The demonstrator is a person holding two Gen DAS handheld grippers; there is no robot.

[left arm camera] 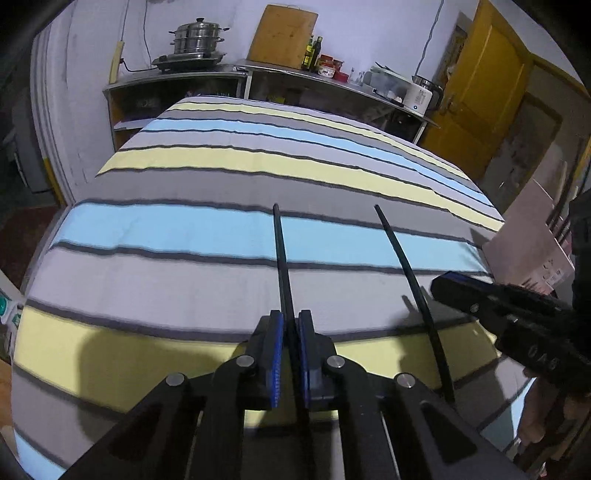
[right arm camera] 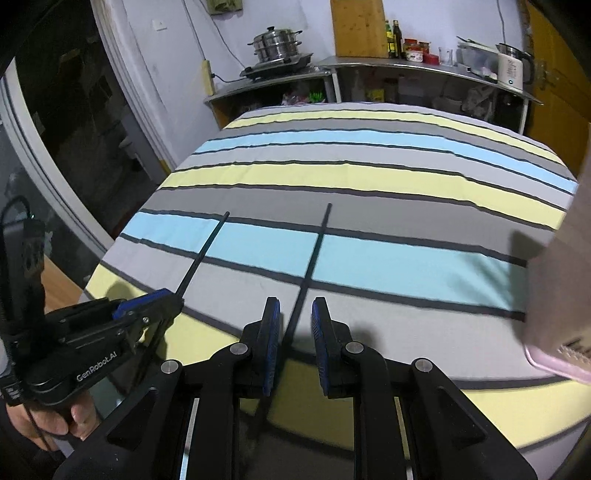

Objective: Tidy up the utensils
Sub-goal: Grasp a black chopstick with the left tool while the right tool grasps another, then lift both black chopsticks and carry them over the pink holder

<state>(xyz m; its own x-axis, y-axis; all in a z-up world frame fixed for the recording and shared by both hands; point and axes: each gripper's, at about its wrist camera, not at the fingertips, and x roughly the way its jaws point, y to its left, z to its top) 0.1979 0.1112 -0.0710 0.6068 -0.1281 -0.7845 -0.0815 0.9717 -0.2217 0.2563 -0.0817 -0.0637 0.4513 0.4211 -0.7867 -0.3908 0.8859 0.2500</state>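
Note:
Two black chopsticks lie over the striped tablecloth. My left gripper is shut on one chopstick, which points away over the cloth; it also shows in the right wrist view. My right gripper is open, its blue pads either side of the second chopstick without touching it. That chopstick shows in the left wrist view, beside the right gripper. The left gripper shows at the left of the right wrist view.
A pink-brown cardboard box stands at the table's right edge. Behind the table a steel counter holds a steamer pot, a wooden cutting board, bottles and a white kettle. A yellow door is at the right.

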